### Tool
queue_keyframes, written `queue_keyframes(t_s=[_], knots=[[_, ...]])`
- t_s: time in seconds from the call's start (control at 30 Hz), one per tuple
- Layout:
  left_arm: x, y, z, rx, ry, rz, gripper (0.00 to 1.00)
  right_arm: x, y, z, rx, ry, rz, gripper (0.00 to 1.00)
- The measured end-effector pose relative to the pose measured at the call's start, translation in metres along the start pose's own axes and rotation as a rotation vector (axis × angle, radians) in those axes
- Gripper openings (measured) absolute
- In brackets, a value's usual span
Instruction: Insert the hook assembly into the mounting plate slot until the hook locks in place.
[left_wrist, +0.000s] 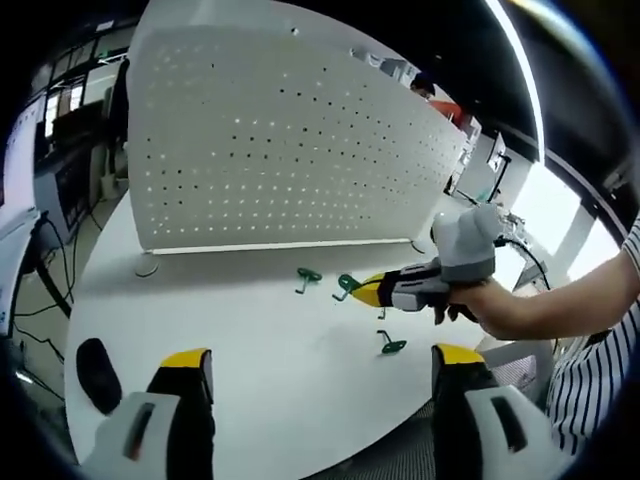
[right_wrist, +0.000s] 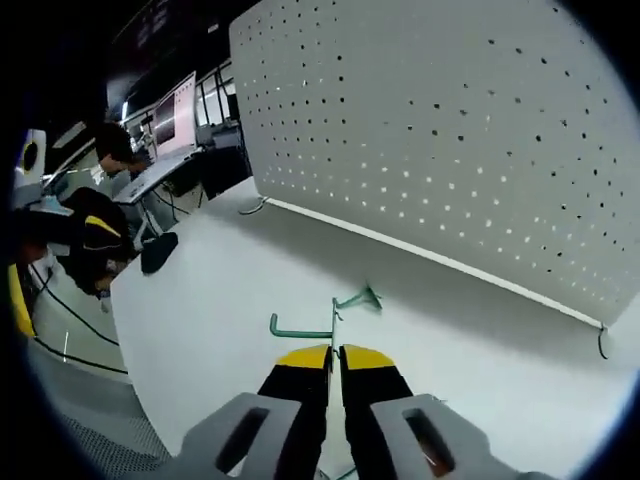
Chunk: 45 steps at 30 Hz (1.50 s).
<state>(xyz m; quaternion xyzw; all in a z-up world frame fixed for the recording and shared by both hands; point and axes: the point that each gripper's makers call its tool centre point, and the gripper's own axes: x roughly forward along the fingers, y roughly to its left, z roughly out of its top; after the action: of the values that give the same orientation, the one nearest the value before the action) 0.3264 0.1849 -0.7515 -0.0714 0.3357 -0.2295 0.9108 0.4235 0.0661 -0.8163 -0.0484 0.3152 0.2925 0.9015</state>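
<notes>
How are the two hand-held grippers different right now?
The left hand-held gripper has its jaws spread wide apart and holds nothing; the right hand-held gripper has its jaws pinched nearly together on a green hook. The left one hangs back above the table's near edge; the right one is low among the hooks, nearer the pegboard. Both have yellow tips.

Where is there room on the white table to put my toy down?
Bare table lies between the left gripper and the green hooks. It is crowded where the right gripper works among the hooks, before the pegboard.
</notes>
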Motion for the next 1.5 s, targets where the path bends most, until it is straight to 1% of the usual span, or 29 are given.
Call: queue_keyframes(t_s=[0.1, 0.2, 0.3, 0.37, 0.4, 0.47, 0.53, 0.63, 0.7, 0.77, 0.8, 0.87, 0.9, 0.97, 1.1, 1.2, 1.27, 1.3, 1.37, 1.4, 1.5], knots=[[0.003, -0.003, 0.008, 0.005, -0.014, -0.011, 0.92, -0.01, 0.005, 0.012, 0.021, -0.039, 0.006, 0.0], [0.006, -0.008, 0.016, 0.027, -0.033, -0.026, 0.91, -0.017, 0.009, 0.02, 0.029, -0.067, 0.011, 0.0], [0.009, -0.011, 0.021, 0.033, -0.037, -0.034, 0.9, -0.024, 0.011, 0.026, 0.047, -0.092, 0.02, 0.0], [0.01, -0.013, 0.026, 0.029, -0.044, -0.046, 0.89, -0.027, 0.018, 0.027, 0.121, -0.095, 0.06, 0.0], [0.011, -0.014, 0.028, 0.023, -0.05, -0.052, 0.88, -0.028, 0.019, 0.028, 0.131, -0.099, 0.066, 0.0], [0.012, -0.016, 0.033, -0.006, -0.062, -0.066, 0.87, -0.033, 0.024, 0.032, 0.126, -0.123, 0.079, 0.0], [0.013, -0.016, 0.034, -0.031, -0.057, -0.057, 0.86, -0.037, 0.029, 0.035, 0.127, -0.135, 0.098, 0.0], [0.015, -0.019, 0.036, -0.018, -0.051, -0.06, 0.83, -0.043, 0.044, 0.04, 0.161, -0.167, 0.172, 0.01], [0.016, -0.023, 0.038, -0.032, -0.051, -0.078, 0.82, -0.047, 0.048, 0.042, 0.155, -0.177, 0.181, 0.01], [0.017, -0.03, 0.043, -0.073, -0.069, -0.109, 0.8, -0.052, 0.053, 0.046, 0.153, -0.201, 0.198, 0.0], [0.017, -0.032, 0.045, -0.094, -0.074, -0.12, 0.78, -0.054, 0.055, 0.047, 0.15, -0.21, 0.202, 0.0], [0.017, -0.038, 0.053, -0.117, -0.111, -0.155, 0.74, -0.059, 0.06, 0.05, 0.144, -0.228, 0.218, 0.0], [0.017, -0.041, 0.054, -0.121, -0.111, -0.165, 0.72, -0.062, 0.064, 0.053, 0.157, -0.243, 0.234, 0.0], [0.018, -0.044, 0.056, -0.12, -0.112, -0.171, 0.7, -0.064, 0.067, 0.053, 0.138, -0.243, 0.24, 0.0], [0.018, -0.051, 0.062, -0.116, -0.124, -0.199, 0.6, -0.074, 0.072, 0.059, 0.124, -0.272, 0.252, 0.0], [0.018, -0.055, 0.064, -0.144, -0.131, -0.224, 0.55, -0.08, 0.071, 0.064, 0.139, -0.293, 0.253, 0.0], [0.018, -0.063, 0.068, -0.177, -0.151, -0.265, 0.54, -0.083, 0.071, 0.065, 0.146, -0.301, 0.249, 0.0], [0.018, -0.065, 0.068, -0.19, -0.15, -0.274, 0.53, -0.085, 0.071, 0.066, 0.146, -0.309, 0.247, 0.0], [0.018, -0.067, 0.07, -0.206, -0.161, -0.286, 0.47, -0.087, 0.072, 0.066, 0.154, -0.315, 0.247, 0.0], [0.017, -0.069, 0.071, -0.214, -0.164, -0.295, 0.43, -0.089, 0.072, 0.067, 0.158, -0.323, 0.246, 0.0], [0.018, -0.073, 0.07, -0.226, -0.151, -0.311, 0.35, -0.093, 0.071, 0.069, 0.179, -0.338, 0.24, 0.0]])
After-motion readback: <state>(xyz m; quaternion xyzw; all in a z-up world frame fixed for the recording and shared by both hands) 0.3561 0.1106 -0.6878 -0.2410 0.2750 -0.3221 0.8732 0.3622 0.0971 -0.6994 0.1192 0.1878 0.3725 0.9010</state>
